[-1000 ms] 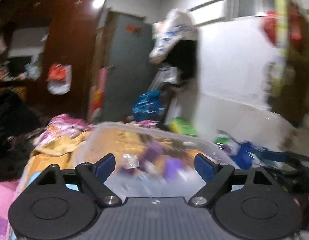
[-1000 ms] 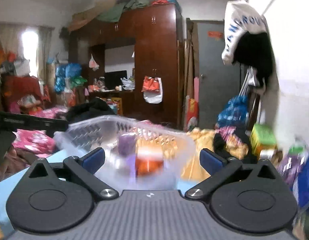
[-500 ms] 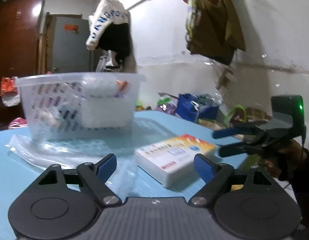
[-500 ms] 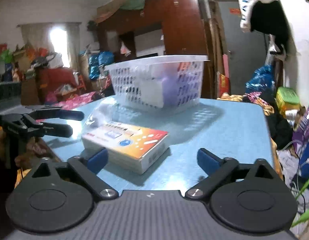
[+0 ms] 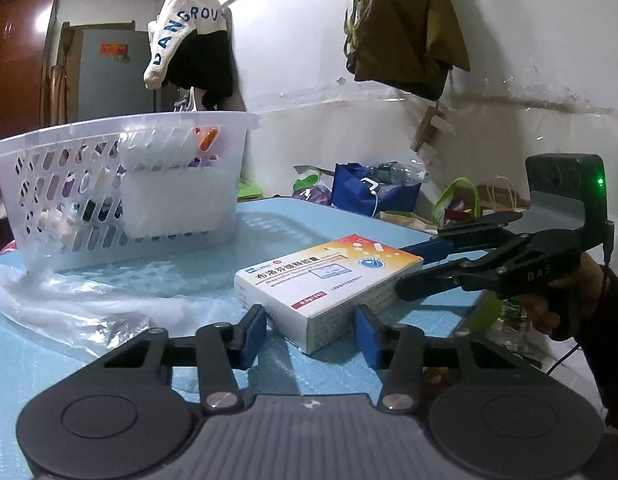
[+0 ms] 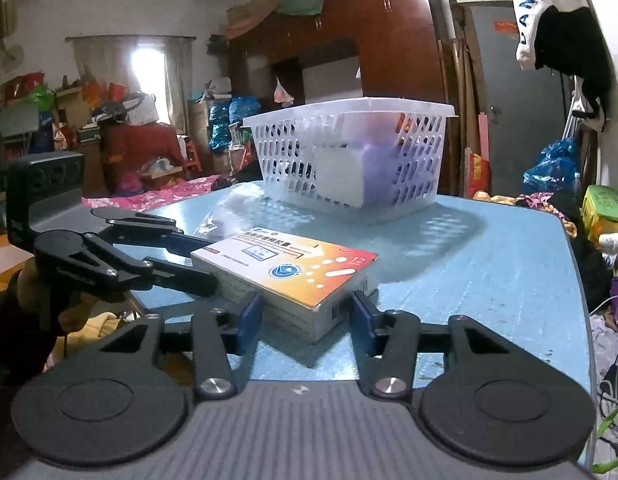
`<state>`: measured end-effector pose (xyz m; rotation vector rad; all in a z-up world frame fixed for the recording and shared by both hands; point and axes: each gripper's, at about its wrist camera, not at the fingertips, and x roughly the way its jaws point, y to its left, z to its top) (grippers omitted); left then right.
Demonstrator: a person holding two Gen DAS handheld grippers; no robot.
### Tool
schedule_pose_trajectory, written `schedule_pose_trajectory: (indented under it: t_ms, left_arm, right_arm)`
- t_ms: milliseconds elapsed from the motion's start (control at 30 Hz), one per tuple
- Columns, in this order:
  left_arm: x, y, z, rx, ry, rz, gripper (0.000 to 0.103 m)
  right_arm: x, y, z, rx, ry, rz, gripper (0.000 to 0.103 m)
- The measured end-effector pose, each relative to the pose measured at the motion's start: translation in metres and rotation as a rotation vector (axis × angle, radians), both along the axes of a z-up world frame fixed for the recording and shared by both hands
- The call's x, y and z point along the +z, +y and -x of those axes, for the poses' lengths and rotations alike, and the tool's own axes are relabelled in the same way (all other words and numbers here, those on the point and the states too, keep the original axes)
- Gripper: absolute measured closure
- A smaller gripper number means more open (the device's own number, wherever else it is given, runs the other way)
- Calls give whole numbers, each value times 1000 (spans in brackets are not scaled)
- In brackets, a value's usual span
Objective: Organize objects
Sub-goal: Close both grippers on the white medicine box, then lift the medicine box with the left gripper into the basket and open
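Note:
A white and orange medicine box (image 5: 329, 268) (image 6: 285, 264) lies flat on the blue table (image 6: 489, 280), in front of a white slotted basket (image 5: 121, 124) (image 6: 349, 106) holding several packs. My left gripper (image 5: 311, 332) (image 6: 208, 264) is closing around one corner of the box, and both blue pads touch its sides. From the opposite end my right gripper (image 6: 307, 320) (image 5: 401, 270) is closing on the other corner, its pads also against the box. Both point low along the tabletop.
A crumpled clear plastic bag (image 5: 69, 304) (image 6: 229, 208) lies on the table beside the basket. A person's hand (image 5: 549, 312) holds the right gripper's handle. Bags and clutter stand beyond the table's edge (image 6: 577, 272); clothes hang on the white wall (image 5: 405, 24).
Both grippers dropped from above the basket to table level at the box. Over the last half second their jaws narrowed from wide apart to touching the box's corners.

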<state>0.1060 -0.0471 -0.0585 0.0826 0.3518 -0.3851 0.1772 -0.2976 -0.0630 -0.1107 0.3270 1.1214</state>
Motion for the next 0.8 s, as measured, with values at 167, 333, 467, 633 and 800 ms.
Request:
schedule_pose_trajectory:
  t_ms: [167, 333, 467, 633, 800]
  left_arm:
    - [2, 2, 7, -6, -37, -1, 54]
    - [8, 7, 15, -22, -72, 18, 56]
    - [11, 8, 19, -22, -91, 26, 56]
    - [15, 12, 22, -20, -108, 31, 57]
    - [19, 15, 26, -11, -130, 34, 57]
  right_arm:
    - [3, 0, 7, -2, -14, -4, 55]
    - [12, 1, 17, -13, -57, -9, 56]
    - [18, 4, 21, -22, -83, -6, 57]
    - [21, 8, 22, -23, -90, -1, 59]
    - [29, 12, 26, -24, -113, 0, 60]
